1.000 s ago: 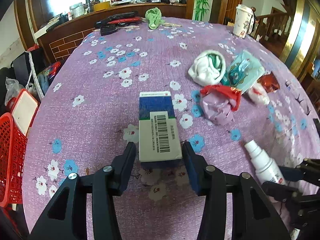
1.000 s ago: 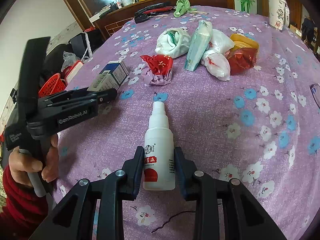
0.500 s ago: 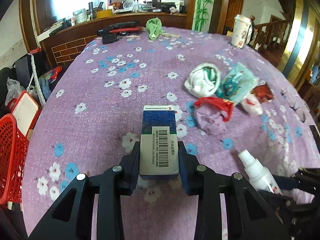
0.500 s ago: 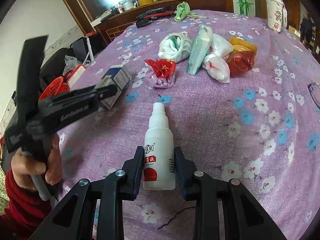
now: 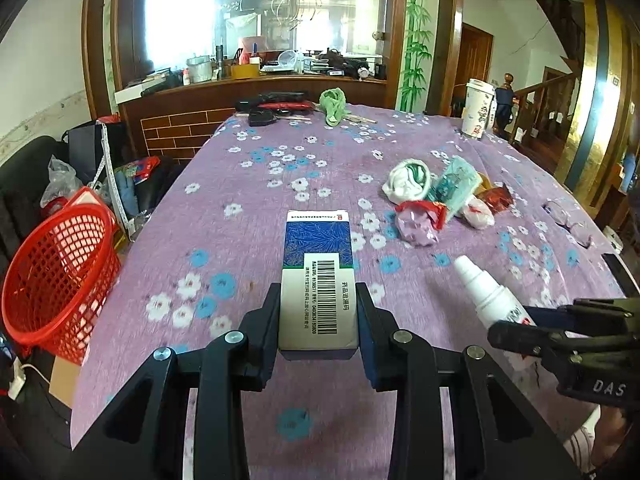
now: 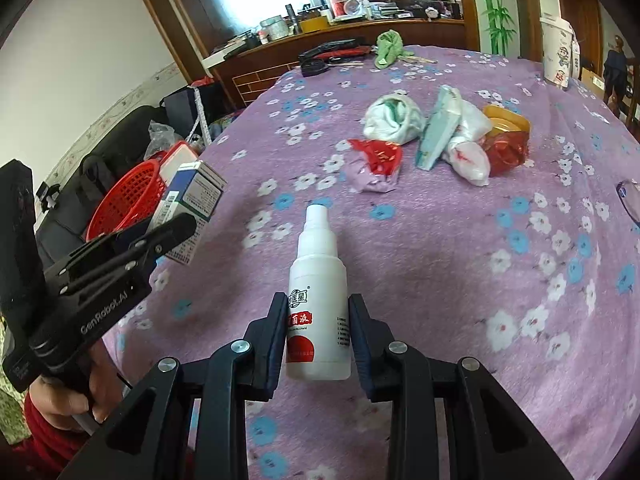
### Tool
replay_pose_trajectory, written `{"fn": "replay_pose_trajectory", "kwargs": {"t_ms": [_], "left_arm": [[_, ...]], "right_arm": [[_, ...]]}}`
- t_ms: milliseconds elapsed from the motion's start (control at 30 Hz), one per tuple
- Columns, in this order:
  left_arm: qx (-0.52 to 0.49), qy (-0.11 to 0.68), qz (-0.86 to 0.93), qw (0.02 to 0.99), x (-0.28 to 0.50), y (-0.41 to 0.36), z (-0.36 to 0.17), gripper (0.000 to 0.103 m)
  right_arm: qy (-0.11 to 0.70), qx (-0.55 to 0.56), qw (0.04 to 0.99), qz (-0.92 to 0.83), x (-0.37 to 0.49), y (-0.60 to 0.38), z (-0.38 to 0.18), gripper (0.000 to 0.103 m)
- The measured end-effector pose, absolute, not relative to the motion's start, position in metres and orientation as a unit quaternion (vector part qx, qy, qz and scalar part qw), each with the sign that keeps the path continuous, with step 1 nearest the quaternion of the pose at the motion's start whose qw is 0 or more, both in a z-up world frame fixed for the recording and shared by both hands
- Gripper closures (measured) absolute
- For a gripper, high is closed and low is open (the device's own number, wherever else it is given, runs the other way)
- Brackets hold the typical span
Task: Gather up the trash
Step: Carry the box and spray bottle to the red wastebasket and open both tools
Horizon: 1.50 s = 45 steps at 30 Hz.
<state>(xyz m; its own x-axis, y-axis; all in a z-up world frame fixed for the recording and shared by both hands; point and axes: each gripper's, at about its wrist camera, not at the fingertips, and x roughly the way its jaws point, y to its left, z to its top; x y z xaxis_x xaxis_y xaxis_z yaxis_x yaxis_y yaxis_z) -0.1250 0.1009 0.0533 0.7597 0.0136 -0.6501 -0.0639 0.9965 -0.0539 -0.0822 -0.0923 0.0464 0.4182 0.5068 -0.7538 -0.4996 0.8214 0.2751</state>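
Note:
My left gripper (image 5: pixel 318 316) is shut on a blue and white medicine box (image 5: pixel 318 276) with a barcode, held above the purple flowered tablecloth (image 5: pixel 260 184). My right gripper (image 6: pixel 319 328) is shut on a white spray bottle (image 6: pixel 319 288) with a red label, also lifted off the cloth. The bottle also shows in the left wrist view (image 5: pixel 486 294), and the box shows in the right wrist view (image 6: pixel 188 208). A red mesh basket (image 5: pixel 56 276) stands left of the table edge. A pile of crumpled bags and wrappers (image 6: pixel 432 136) lies further along the table.
A paper cup (image 5: pixel 478 108) stands at the far right corner. A green cloth (image 5: pixel 334 106) and dark tools (image 5: pixel 276 110) lie at the far end. Glasses (image 5: pixel 568 222) rest near the right edge. Bags and clutter sit on the floor by the basket.
My left gripper closed on the box and lifted it off the table. My right gripper raised the spray bottle. Both views have tilted up and the red basket has come into view.

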Motion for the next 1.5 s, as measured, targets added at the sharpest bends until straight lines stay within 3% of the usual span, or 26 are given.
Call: {"fn": "replay_pose_trajectory", "kwargs": {"t_ms": [600, 1500], "left_arm": [[-0.031, 0.334, 0.037, 0.941, -0.148, 0.105, 0.055, 0.070], [-0.070, 0.307, 0.088, 0.945, -0.168, 0.171, 0.072, 0.070]], "right_arm": [[0.443, -0.019, 0.842, 0.307, -0.100, -0.076, 0.055, 0.070], [0.435, -0.075, 0.830, 0.341, -0.092, 0.004, 0.076, 0.070]]}}
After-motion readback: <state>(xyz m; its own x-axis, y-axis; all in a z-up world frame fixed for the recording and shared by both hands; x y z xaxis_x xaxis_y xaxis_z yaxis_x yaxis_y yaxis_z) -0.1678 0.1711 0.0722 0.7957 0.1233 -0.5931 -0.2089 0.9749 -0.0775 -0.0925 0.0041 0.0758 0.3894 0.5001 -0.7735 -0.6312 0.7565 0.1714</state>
